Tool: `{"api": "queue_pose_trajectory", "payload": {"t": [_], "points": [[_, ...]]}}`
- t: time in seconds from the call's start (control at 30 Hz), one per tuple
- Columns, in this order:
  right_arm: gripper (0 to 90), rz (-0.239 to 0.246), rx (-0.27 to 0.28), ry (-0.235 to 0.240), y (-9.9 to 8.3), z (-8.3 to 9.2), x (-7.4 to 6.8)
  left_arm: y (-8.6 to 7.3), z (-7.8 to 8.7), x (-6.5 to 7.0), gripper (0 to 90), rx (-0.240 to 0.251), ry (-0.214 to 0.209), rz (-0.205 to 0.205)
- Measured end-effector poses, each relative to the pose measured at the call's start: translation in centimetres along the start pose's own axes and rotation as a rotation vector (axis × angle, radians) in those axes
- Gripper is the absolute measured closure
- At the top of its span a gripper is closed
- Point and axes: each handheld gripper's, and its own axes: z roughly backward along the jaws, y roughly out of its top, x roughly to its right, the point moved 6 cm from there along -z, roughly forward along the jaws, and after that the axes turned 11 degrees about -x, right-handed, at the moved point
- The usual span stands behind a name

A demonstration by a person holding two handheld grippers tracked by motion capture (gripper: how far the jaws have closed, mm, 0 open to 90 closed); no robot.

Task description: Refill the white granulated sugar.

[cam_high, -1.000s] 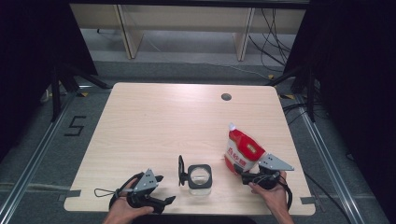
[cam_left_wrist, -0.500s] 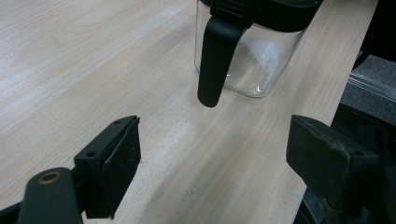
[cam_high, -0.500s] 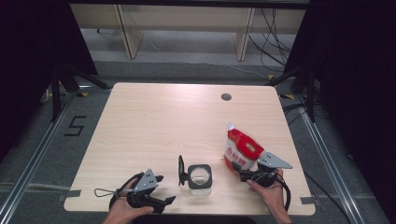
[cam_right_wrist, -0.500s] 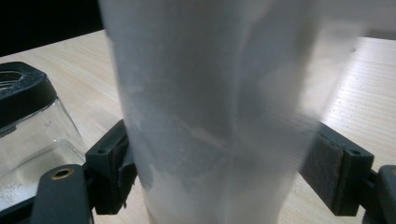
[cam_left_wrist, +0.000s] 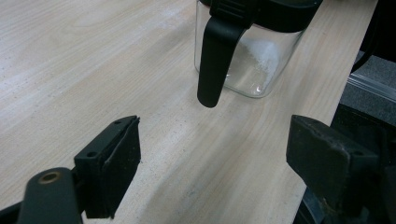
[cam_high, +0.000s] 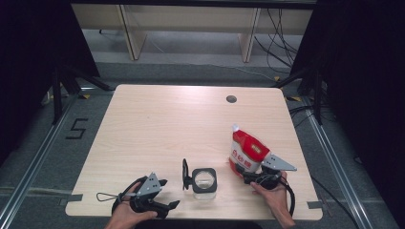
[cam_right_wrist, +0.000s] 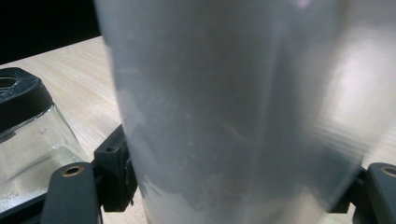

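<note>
**Hand-held gripper closing round the pouch, jar waiting beside it**

The right hand-held gripper (cam_high: pixel 249 175) sits at the near right of the surface (cam_high: pixel 167 124), its jaws set either side of the base of a red and white pouch (cam_high: pixel 246 153). Those jaws have just been closing, with the pouch between them. In the right gripper view the pouch's pale, frosted back (cam_right_wrist: pixel 243 112) stands between the two black jaws; the left pad lies against its side, while the right pad's contact is hidden, so I cannot tell whether the grip is firm. The pouch stands tilted, its white spout pointing away from the person.

The left hand-held gripper (cam_high: pixel 165 193) rests near the front edge, jaws wide apart and holding nothing. Ahead of it stands a square glass jar (cam_high: pixel 204 180) with a black lid rim, its flip lid (cam_left_wrist: pixel 212 60) hanging open at the side and a little white powder at its bottom. The jar stands between the two grippers, near the pouch but apart from it.
</note>
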Motion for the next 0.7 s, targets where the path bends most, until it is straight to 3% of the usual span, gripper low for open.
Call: {"api": "queue_pose_trajectory", "payload": {"t": [0.03, 0.07, 0.1, 0.27, 0.3, 0.43, 0.53, 0.63, 0.67, 0.7], "points": [[25.7, 0.000, 0.000, 0.000, 0.00, 0.00, 0.00, 0.00, 0.00, 0.00, 17.4, 0.000, 0.000, 0.000], [26.4, -0.056, 0.024, 0.009, 0.10, 0.03, -0.38, -0.02, 0.00, 0.06, 17.4, 0.000, 0.000, 0.012], [26.7, -0.059, 0.022, 0.012, 0.10, 0.03, -0.41, 0.00, 0.00, 0.00, 17.4, 0.000, 0.000, -0.001], [27.6, -0.056, 0.020, 0.008, 0.13, -0.06, -0.37, 0.00, 0.00, 0.01, 17.4, 0.000, 0.000, -0.001], [27.7, -0.013, 0.025, -0.011, 0.23, -0.04, 0.01, 0.01, 0.00, 0.00, 17.4, 0.000, 0.000, -0.002], [28.1, -0.069, 0.026, 0.016, 0.25, -0.17, -0.47, -0.05, -0.03, 0.15, 17.4, -0.002, -0.003, 0.025], [28.7, -0.031, 0.007, -0.004, 0.19, -0.23, -0.08, -0.04, -0.02, 0.15, 17.4, -0.002, -0.003, 0.023], [29.0, -0.048, 0.010, 0.013, 0.23, -0.28, -0.42, -0.05, -0.02, 0.14, 17.4, -0.003, -0.002, 0.023], [30.6, -0.030, 0.003, 0.017, 0.28, -0.34, -0.49, -0.04, -0.01, 0.14, 17.4, -0.003, -0.003, 0.018], [31.7, -0.045, -0.004, 0.016, 0.23, -0.31, -0.61, -0.01, 0.03, 0.02, 17.5, -0.003, 0.000, -0.007]]}}
